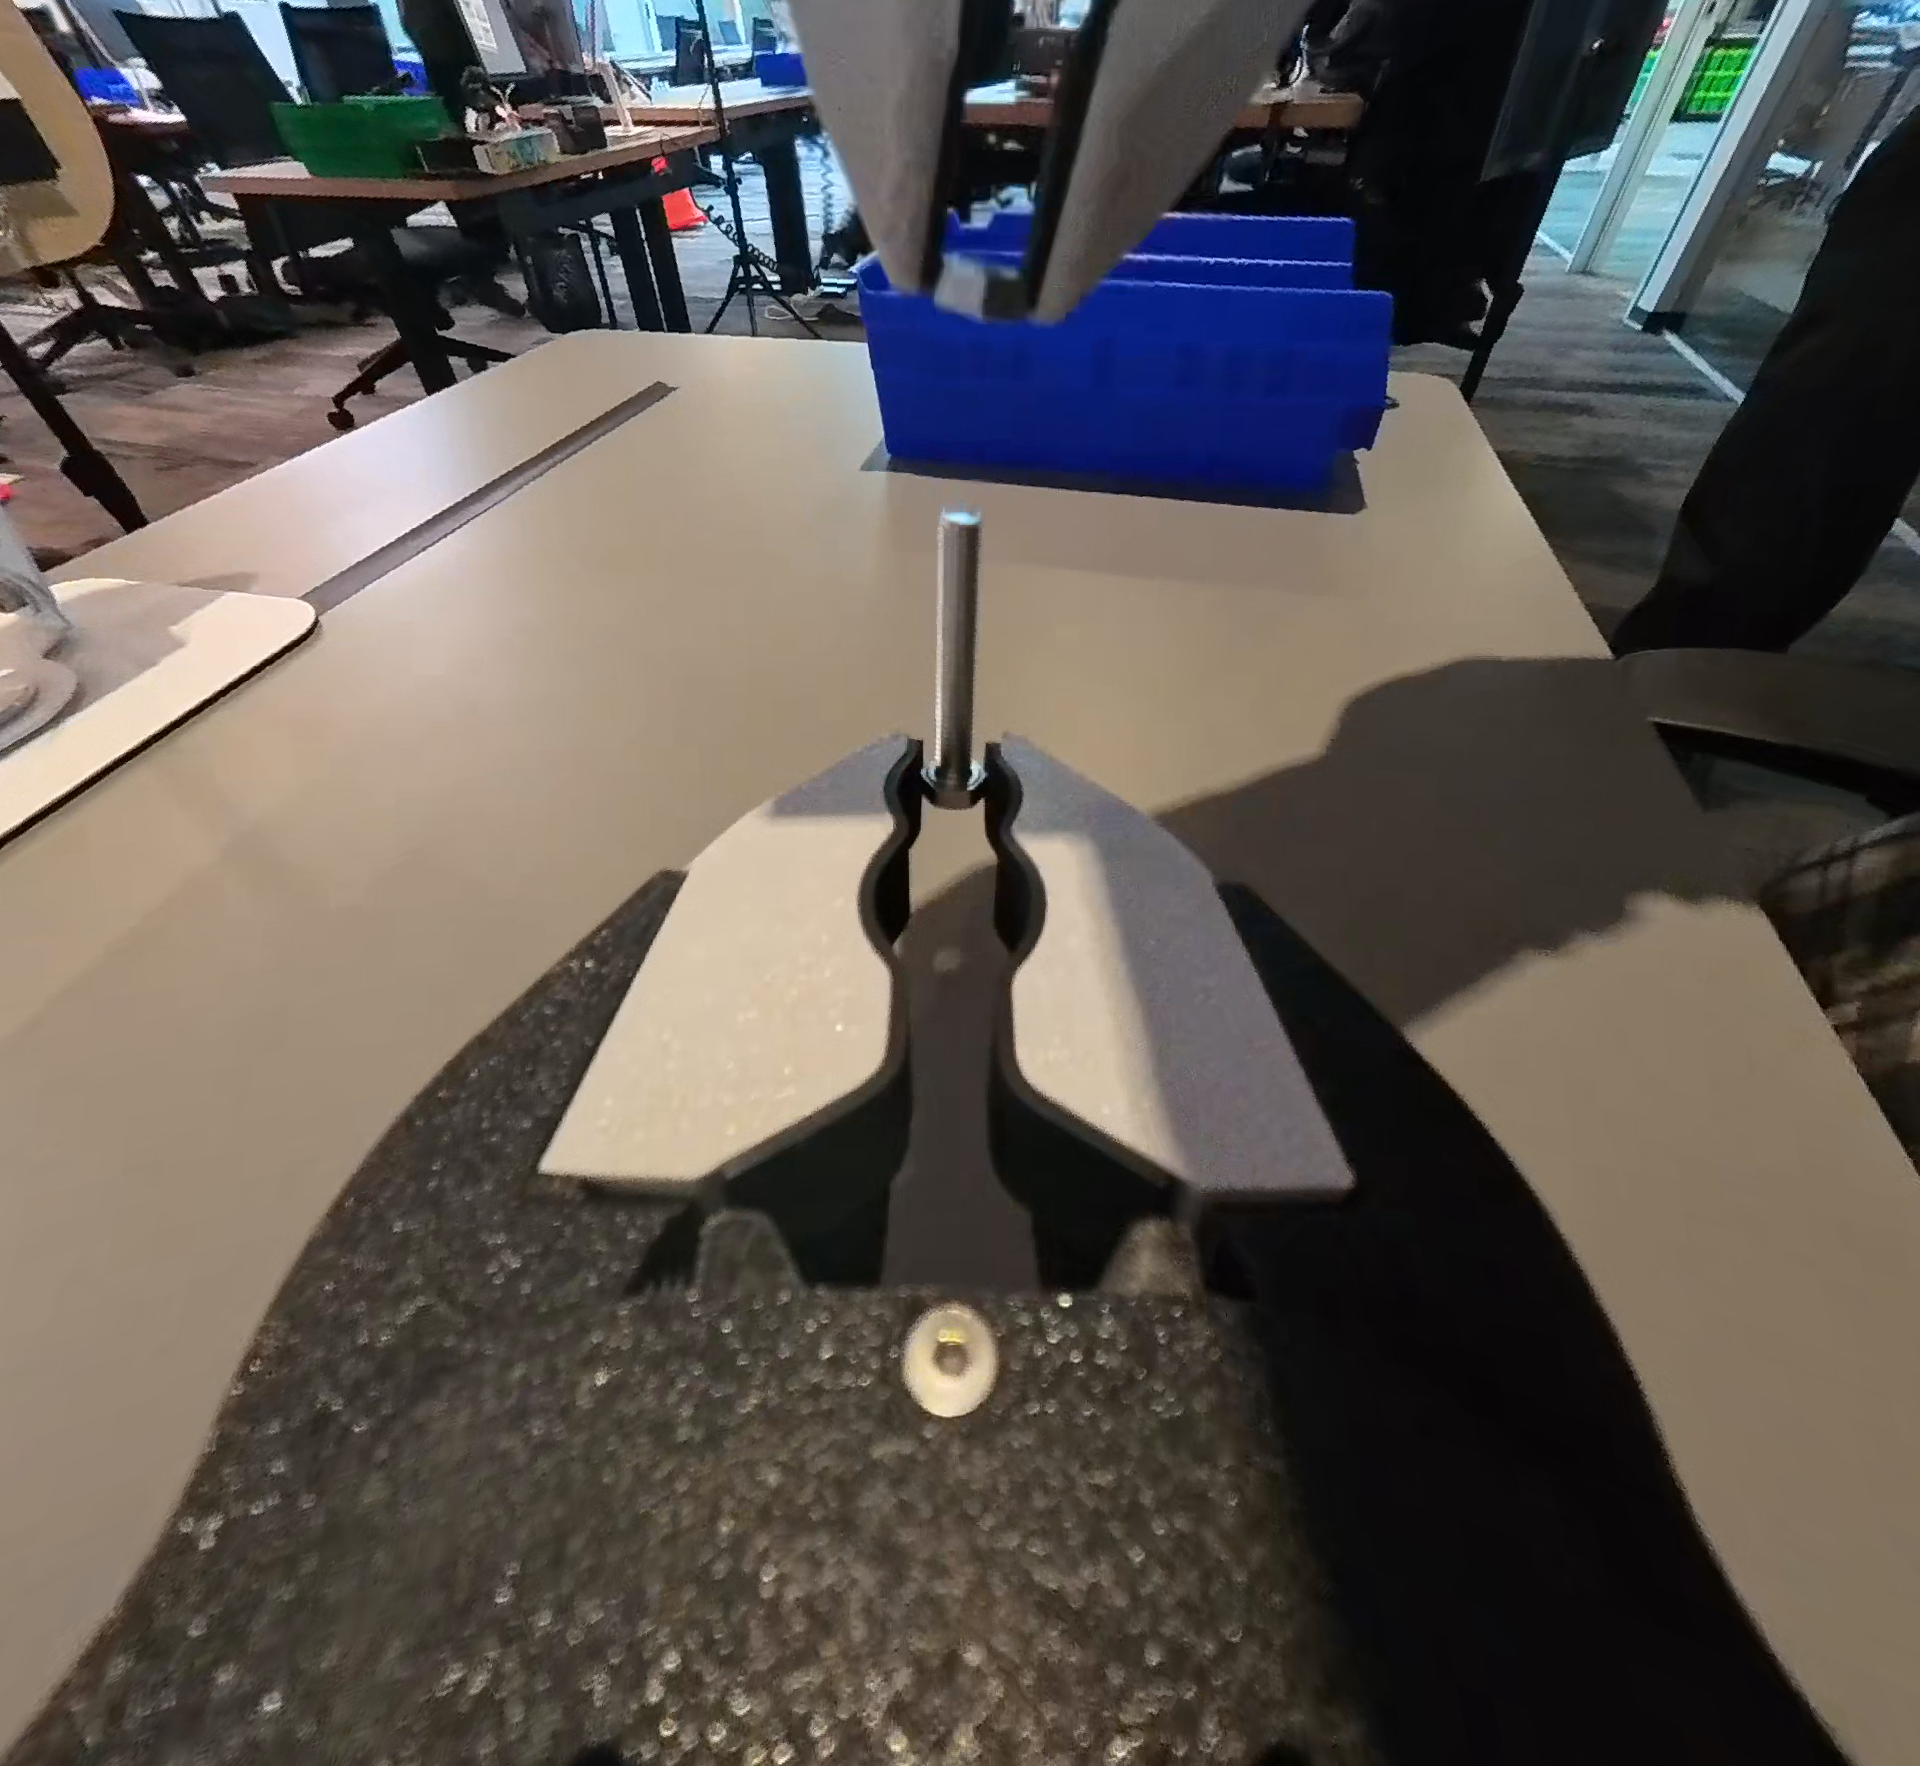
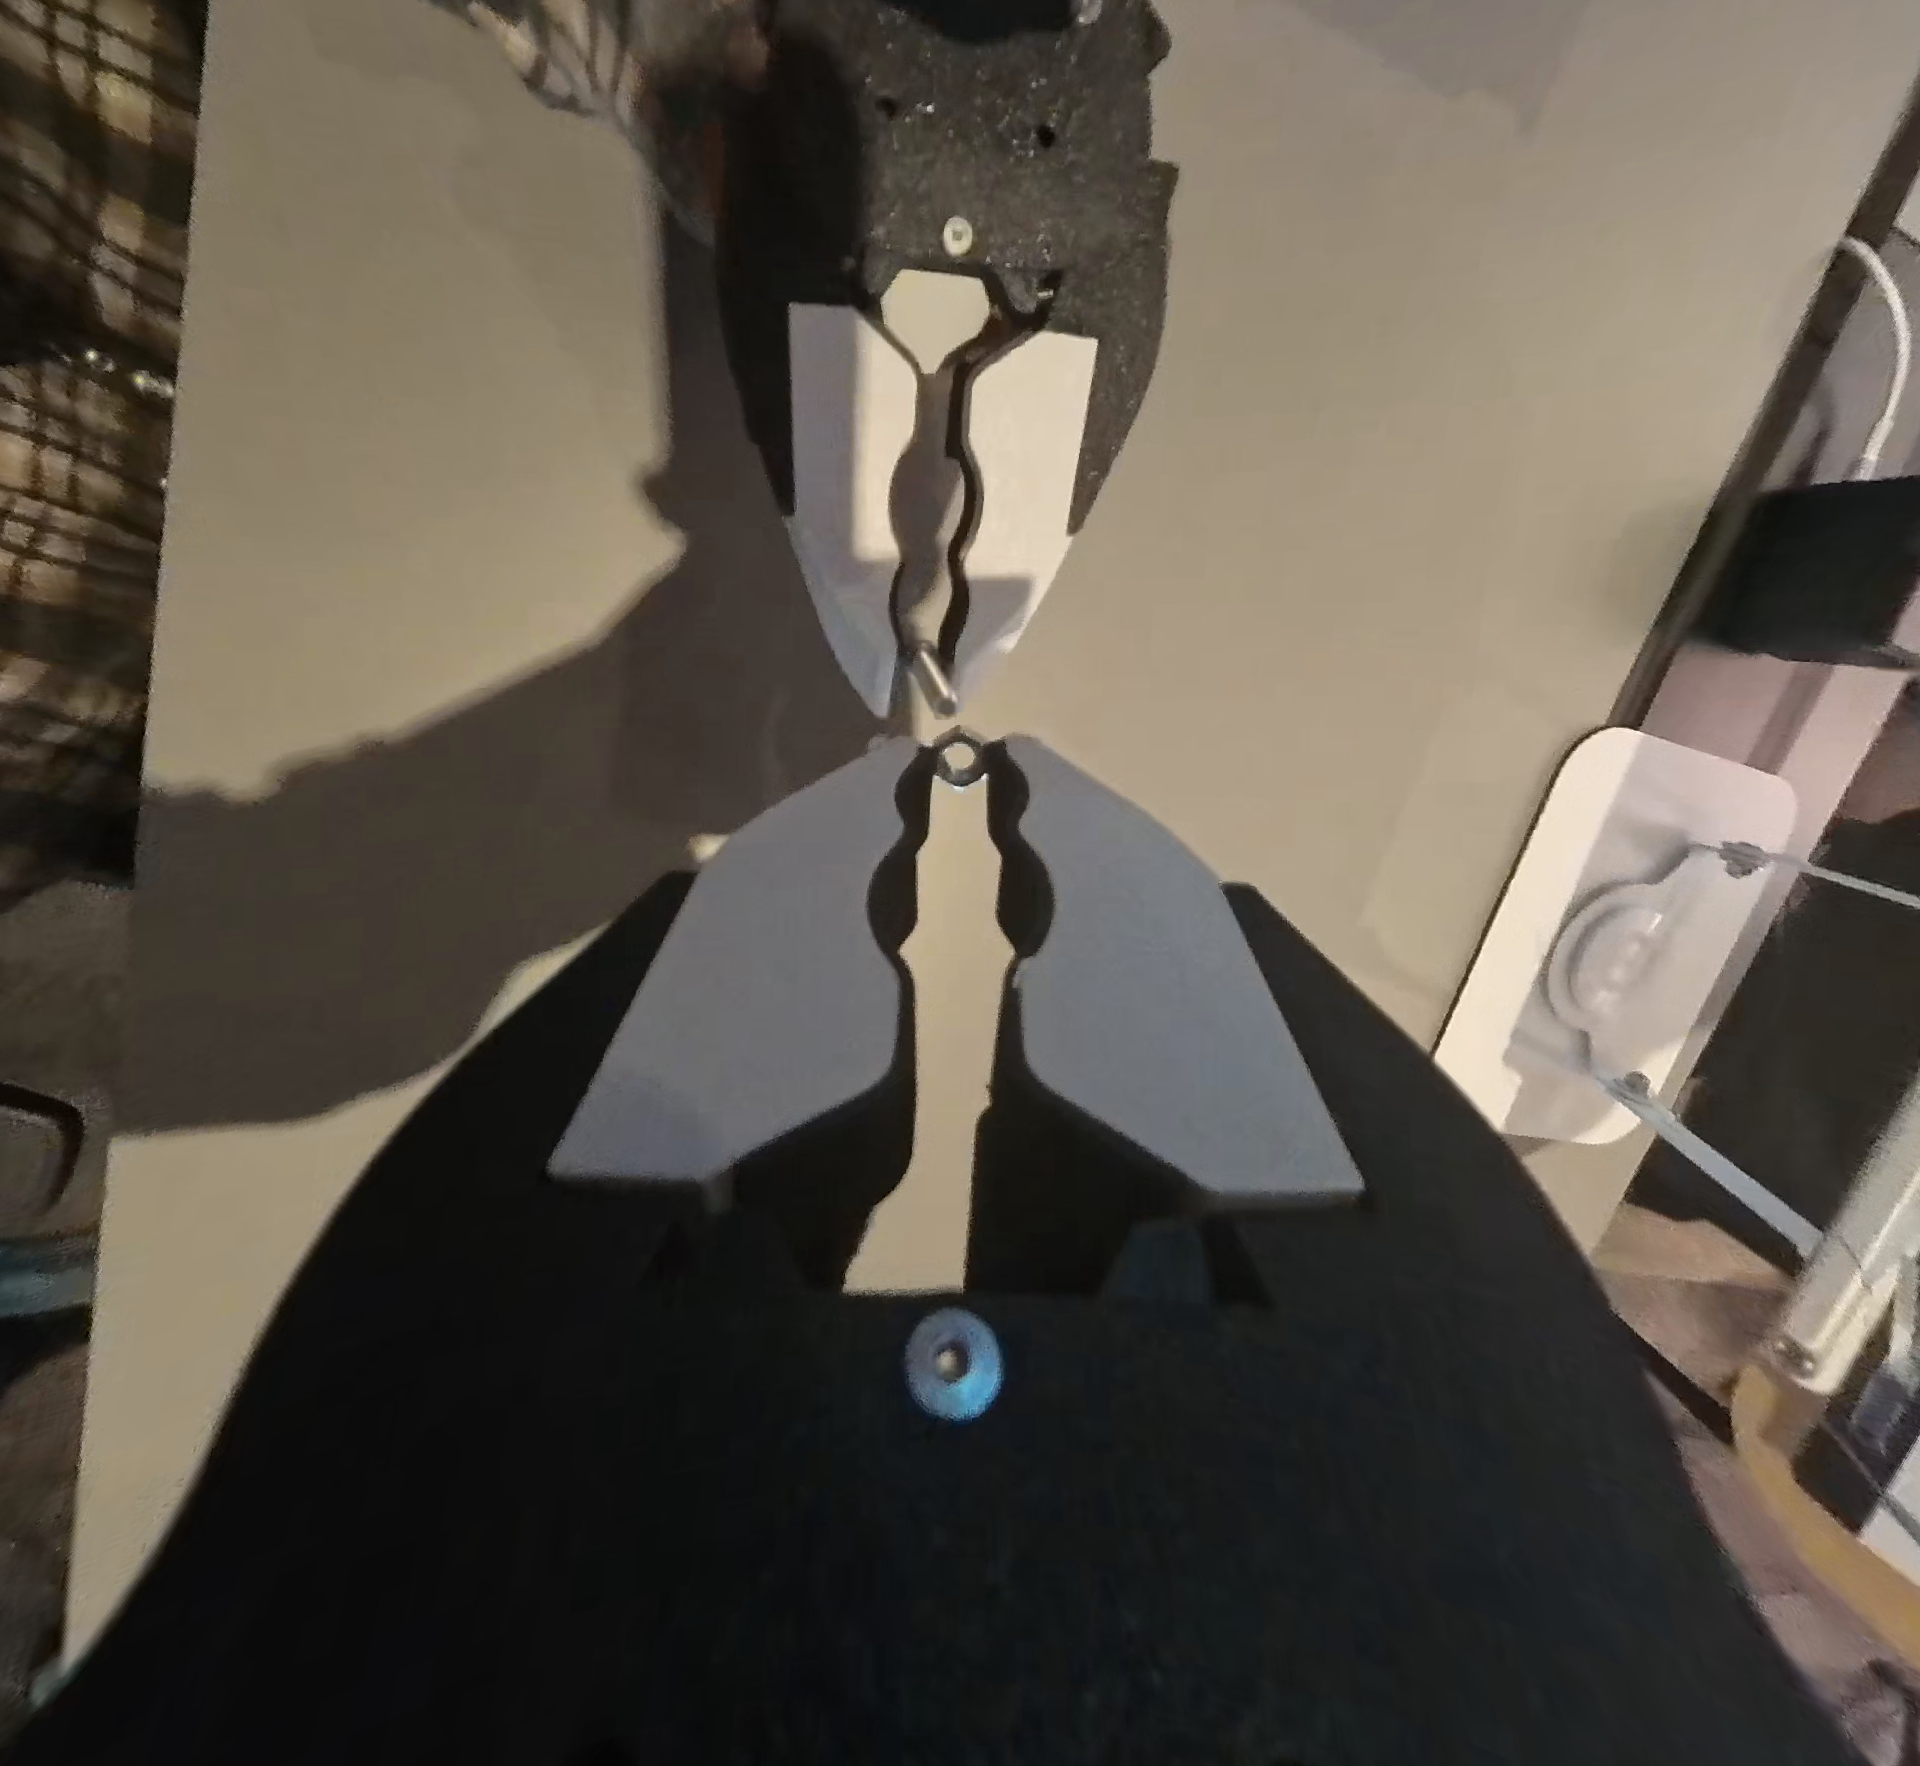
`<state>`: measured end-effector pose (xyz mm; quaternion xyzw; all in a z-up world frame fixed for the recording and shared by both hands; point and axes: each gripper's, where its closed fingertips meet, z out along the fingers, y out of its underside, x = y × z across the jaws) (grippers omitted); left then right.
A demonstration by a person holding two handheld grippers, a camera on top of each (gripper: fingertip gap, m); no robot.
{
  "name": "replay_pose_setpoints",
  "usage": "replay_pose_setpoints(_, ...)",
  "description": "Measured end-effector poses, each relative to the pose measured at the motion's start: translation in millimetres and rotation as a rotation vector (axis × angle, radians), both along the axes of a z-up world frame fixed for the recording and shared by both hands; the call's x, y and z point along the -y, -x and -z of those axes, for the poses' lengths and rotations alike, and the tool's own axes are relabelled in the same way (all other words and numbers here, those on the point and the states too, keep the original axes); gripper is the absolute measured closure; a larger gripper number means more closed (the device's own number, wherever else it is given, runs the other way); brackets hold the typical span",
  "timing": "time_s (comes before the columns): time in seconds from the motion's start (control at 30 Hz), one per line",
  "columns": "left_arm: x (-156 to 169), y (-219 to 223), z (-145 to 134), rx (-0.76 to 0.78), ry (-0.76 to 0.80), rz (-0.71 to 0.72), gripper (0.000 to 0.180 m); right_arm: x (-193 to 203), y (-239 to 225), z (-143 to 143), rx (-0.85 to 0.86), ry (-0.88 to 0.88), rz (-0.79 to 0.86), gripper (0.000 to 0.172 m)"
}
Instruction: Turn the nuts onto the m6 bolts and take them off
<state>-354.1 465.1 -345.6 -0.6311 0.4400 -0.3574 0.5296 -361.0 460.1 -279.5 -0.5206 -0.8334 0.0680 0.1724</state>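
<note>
On the beige table (image 1: 520, 677), with a blue bin (image 1: 1132, 386) standing at its far edge, I work with both grippers raised clear of the surface. My left gripper (image 1: 958, 786) points forward and pinches the hexagonal head of the bolt (image 1: 956, 646) between its two fingertips, so the threaded shank stands upright and free above the fingers. My right gripper (image 2: 958, 766) comes down from above with its fingers closed on a small silver nut (image 2: 958, 763), gripped by its flats, its hole open toward the table below.

From the right wrist view, the bolt's tip (image 2: 940, 690) sits just beyond the nut and slightly to one side, not yet inside the hole. From the left wrist view, the nut (image 1: 977, 295) is well above the shank's end, so I judge the step in hand to be alignment before threading.

Procedure as I see it:
1. I keep the left gripper steady and the shank vertical; any tilt invites cross-threading.
2. I shift the right gripper until the nut's hole is centred over the bolt's tip, checking both views.
3. I lower the nut with its face square to the shank.
4. I turn gently at first contact; if it binds, I would back off and re-seat.

Risk: the nut is held only at the fingertips and could slip out under side load.
</note>
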Motion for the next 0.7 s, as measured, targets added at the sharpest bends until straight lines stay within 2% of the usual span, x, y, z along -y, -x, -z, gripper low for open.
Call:
replay_pose_setpoints(0.27,-0.8,0.6,1.0,-0.022,-0.007,-0.012,0.170,-1.7,5.1,20.0,0.036,0.018,-0.020,0.162)
replay_pose_setpoints(0.5,-2.0,2.4,1.2,-0.029,-0.004,-0.020,0.170,-0.2,8.1,24.6,0.018,0.054,-0.019,0.162)
replay_pose_setpoints(0.7,-3.1,1.2,8.3,-0.079,0.011,-0.034,0.170,-3.7,4.4,31.3,0.077,0.021,-0.010,0.162)
